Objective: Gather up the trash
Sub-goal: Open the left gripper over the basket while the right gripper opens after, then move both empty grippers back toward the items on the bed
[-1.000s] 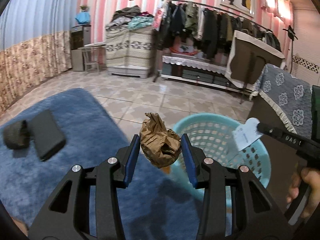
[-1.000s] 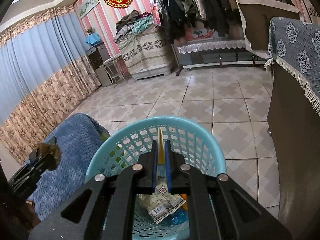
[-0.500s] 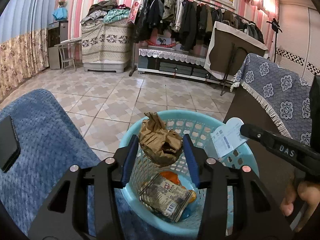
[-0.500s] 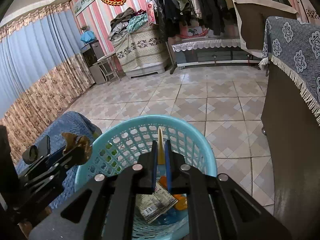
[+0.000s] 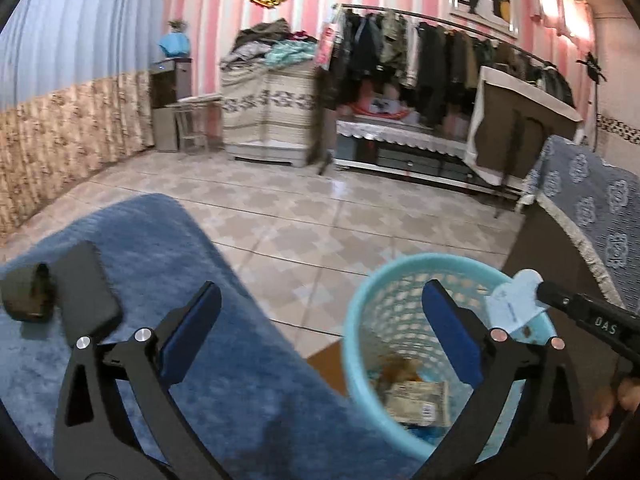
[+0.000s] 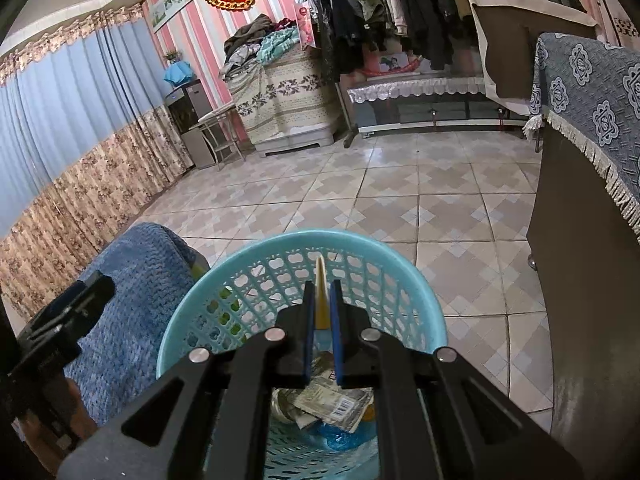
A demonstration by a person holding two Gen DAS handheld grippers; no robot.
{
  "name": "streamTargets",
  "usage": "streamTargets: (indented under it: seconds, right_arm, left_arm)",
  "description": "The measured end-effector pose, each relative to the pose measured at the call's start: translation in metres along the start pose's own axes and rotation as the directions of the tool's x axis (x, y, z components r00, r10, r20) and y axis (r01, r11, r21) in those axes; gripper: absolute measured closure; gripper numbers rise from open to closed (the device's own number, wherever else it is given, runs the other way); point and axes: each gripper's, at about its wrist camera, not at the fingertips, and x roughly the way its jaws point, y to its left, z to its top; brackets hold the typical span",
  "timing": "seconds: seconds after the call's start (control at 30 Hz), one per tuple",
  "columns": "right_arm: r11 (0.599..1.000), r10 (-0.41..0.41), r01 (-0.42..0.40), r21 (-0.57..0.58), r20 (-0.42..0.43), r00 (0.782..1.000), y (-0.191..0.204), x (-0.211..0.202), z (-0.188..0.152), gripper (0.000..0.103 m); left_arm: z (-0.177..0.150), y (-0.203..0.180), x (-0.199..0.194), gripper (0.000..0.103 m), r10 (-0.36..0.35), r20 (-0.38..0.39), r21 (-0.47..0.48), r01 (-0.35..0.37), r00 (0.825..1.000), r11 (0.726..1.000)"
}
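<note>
Brown wad (image 5: 400,368) in basket (image 5: 360,312) blurred; person's hand (image 5: 616,404) cut off.

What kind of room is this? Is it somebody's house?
Most likely a room in someone's home. A long clothes rack full of coats lines the striped wall, folded laundry is piled on a covered cabinet, and a blue blanket lies beside a teal trash basket.

perforated turquoise plastic basket (image 6: 400,264), nubbly blue cloth cover (image 5: 168,248), glossy tiled floor (image 6: 400,184), matt black tongs (image 5: 320,328)
</note>
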Motion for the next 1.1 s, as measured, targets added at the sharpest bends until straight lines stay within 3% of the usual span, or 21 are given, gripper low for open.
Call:
streamTargets:
  seconds: [0.2, 0.23, 0.3, 0.33, 0.4, 0.63, 1.1]
  right_arm:
    - [0.999, -0.027, 0.028, -0.031, 0.008, 1.000, 0.014, 0.001, -0.002, 0.091]
    - [0.999, -0.030, 0.030, -0.034, 0.005, 1.000, 0.016, 0.002, -0.002, 0.084]
    - [0.998, -0.059, 0.059, -0.039, 0.008, 0.998, 0.020, 0.002, -0.004, 0.037]
    - [0.997, -0.067, 0.068, -0.041, 0.017, 0.998, 0.022, 0.001, -0.005, 0.034]
    - [0.997, -0.062, 0.063, -0.041, 0.014, 0.998, 0.023, 0.000, -0.005, 0.034]
    - [0.994, -0.098, 0.099, -0.052, 0.029, 0.995, 0.030, -0.001, -0.005, 0.012]
    - [0.987, -0.085, 0.094, -0.129, 0.071, 0.994, 0.059, -0.008, -0.005, 0.008]
  left_arm:
    - [0.003, 0.013, -0.020, 0.006, 0.066, 0.044, 0.006, -0.067, 0.997, 0.998]
    - [0.003, 0.014, -0.021, 0.006, 0.072, 0.048, 0.006, -0.072, 0.996, 0.997]
    - [0.003, 0.017, -0.026, 0.006, 0.085, 0.053, 0.004, -0.086, 0.995, 0.996]
    - [0.002, 0.019, -0.028, 0.006, 0.088, 0.054, 0.001, -0.088, 0.995, 0.996]
    - [0.001, 0.025, -0.032, 0.006, 0.096, 0.053, -0.014, -0.095, 0.994, 0.995]
    - [-0.005, 0.040, -0.045, 0.006, 0.132, 0.053, -0.027, -0.131, 0.990, 0.991]
    - [-0.021, 0.081, -0.081, 0.006, 0.194, 0.059, -0.061, -0.190, 0.979, 0.980]
